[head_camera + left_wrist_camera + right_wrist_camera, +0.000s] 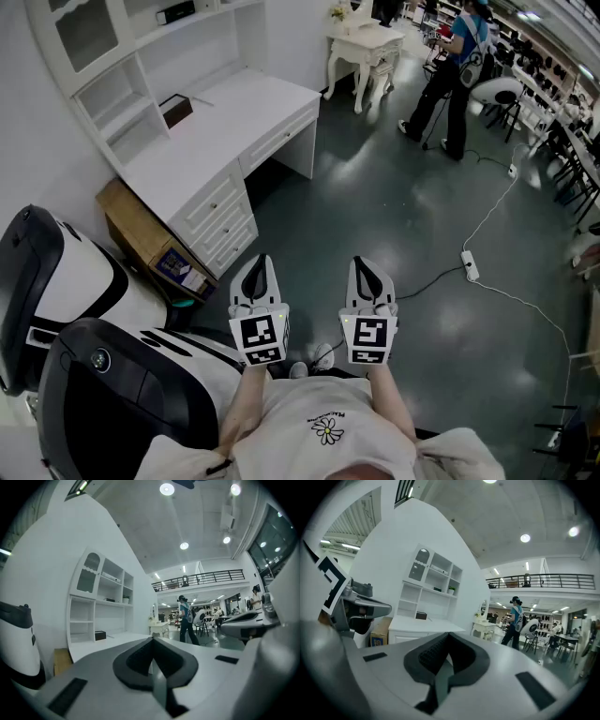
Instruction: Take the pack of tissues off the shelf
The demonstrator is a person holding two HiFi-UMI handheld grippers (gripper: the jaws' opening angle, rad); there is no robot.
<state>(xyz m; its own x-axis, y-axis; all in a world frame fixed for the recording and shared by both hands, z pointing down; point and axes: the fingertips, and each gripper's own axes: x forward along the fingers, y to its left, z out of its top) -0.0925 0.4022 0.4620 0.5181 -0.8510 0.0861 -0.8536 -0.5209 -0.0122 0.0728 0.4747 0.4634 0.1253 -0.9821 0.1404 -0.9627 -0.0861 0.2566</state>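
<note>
where it sits, pack (175, 110) looks dark

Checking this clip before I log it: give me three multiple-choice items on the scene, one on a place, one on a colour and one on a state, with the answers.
1. Where does the dark box stand?
A. on the desk top, by the shelves
B. on the floor
C. on the small side table

2. What colour is the desk?
A. black
B. white
C. red

3. How are the left gripper and the right gripper?
A. both shut, empty
B. both wide open
C. each shut on a box

Answers:
1 A: the box sits on the desk top below the shelves.
2 B: its top and drawers are white.
3 A: each gripper view shows the jaws together with nothing between them.
</note>
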